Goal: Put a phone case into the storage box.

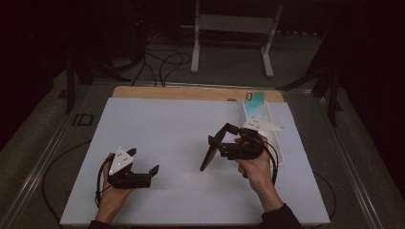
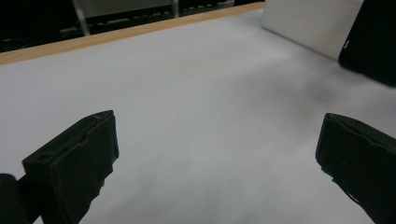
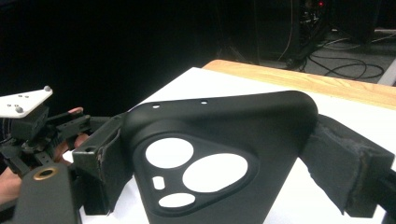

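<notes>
A black phone case [image 1: 209,153] with a triangular camera cutout hangs tilted over the white mat, right of centre. My right gripper [image 1: 219,134] is shut on it. In the right gripper view the case [image 3: 261,121] sits clamped by its edges between the two padded jaws of my right gripper [image 3: 219,163]. My left gripper [image 1: 143,161] rests open near the front left of the mat with nothing between its jaws. The left gripper view has the left gripper [image 2: 217,154] wide apart over bare mat, with the black case [image 2: 373,42] at the far right.
A long white tray [image 1: 279,148] lies along the mat's right side, with a teal phone-shaped item [image 1: 255,102] at its far end. The white mat [image 1: 181,124] covers a wooden table [image 1: 191,93]. Cables and a metal stand [image 1: 196,47] are on the floor behind.
</notes>
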Motion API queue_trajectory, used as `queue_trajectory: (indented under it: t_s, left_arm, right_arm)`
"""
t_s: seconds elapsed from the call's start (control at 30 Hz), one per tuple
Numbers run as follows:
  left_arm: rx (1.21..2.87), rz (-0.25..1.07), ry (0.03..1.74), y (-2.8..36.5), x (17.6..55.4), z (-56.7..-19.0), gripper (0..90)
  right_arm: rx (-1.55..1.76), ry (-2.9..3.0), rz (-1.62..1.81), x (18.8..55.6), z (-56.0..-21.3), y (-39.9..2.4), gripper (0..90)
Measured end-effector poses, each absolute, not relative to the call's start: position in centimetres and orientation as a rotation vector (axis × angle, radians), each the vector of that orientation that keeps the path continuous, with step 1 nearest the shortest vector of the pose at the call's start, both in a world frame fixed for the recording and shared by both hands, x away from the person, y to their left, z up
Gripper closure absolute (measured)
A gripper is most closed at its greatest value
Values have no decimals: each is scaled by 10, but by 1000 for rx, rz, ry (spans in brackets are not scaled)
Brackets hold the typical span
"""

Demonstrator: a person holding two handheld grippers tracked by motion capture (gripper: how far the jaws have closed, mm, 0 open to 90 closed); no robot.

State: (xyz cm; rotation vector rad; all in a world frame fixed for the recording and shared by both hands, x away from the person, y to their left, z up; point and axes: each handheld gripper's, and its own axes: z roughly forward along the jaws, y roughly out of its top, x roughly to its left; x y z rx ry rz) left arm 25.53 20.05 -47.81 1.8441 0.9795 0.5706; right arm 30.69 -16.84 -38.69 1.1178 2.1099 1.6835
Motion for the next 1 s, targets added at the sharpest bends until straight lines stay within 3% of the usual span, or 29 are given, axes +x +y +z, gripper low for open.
queue_trajectory:
  t_s: [0.53,1.0]
  left_arm:
    - [1807,626,1026,229,238,-487,0]
    - [1782,645,1054,232,237,-489,0]
  right_arm:
    - [1127,2080,1663,313,-382,-172,143]
    - [1149,2039,1614,332,-372,-178,142]
